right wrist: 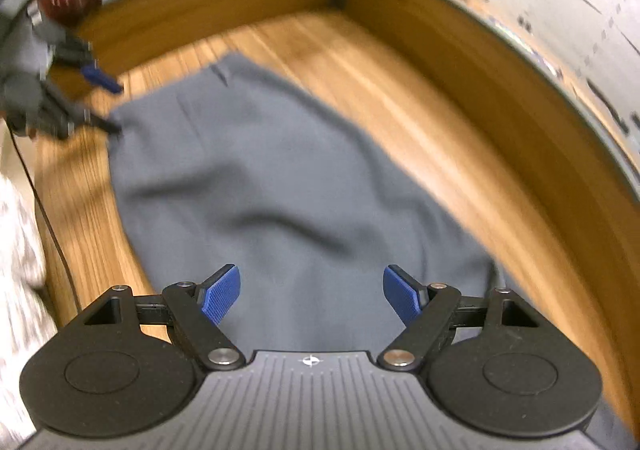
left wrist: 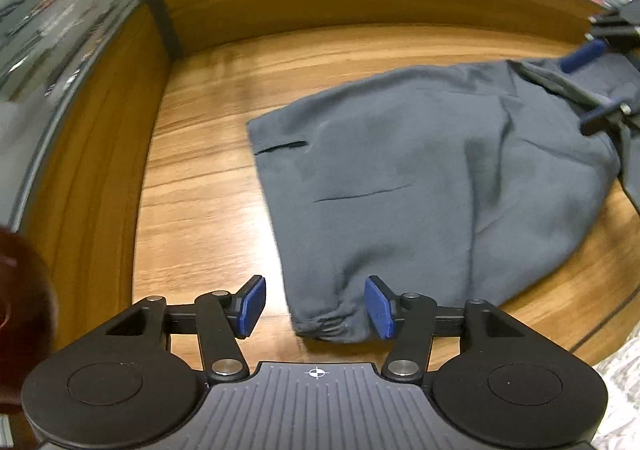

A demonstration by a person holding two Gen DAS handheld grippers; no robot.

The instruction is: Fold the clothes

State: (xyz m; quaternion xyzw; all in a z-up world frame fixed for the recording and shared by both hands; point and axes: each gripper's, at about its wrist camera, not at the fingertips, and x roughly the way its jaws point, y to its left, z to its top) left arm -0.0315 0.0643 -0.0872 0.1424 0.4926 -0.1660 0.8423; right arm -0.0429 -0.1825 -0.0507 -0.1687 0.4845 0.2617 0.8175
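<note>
My left gripper (left wrist: 315, 307) sits at six o'clock in its own wrist view, jaws spread wide, blue pads (left wrist: 253, 305) facing each other across an open gap with nothing clamped between them. My right gripper (right wrist: 311, 297) shows the same in its view: jaws wide apart, pads (right wrist: 221, 296) gripping nothing. From the left camera I see the right gripper (left wrist: 588, 86) at about two o'clock, fingers pointing inward. From the right camera the left gripper (right wrist: 105, 102) appears at ten o'clock, blurred.
</note>
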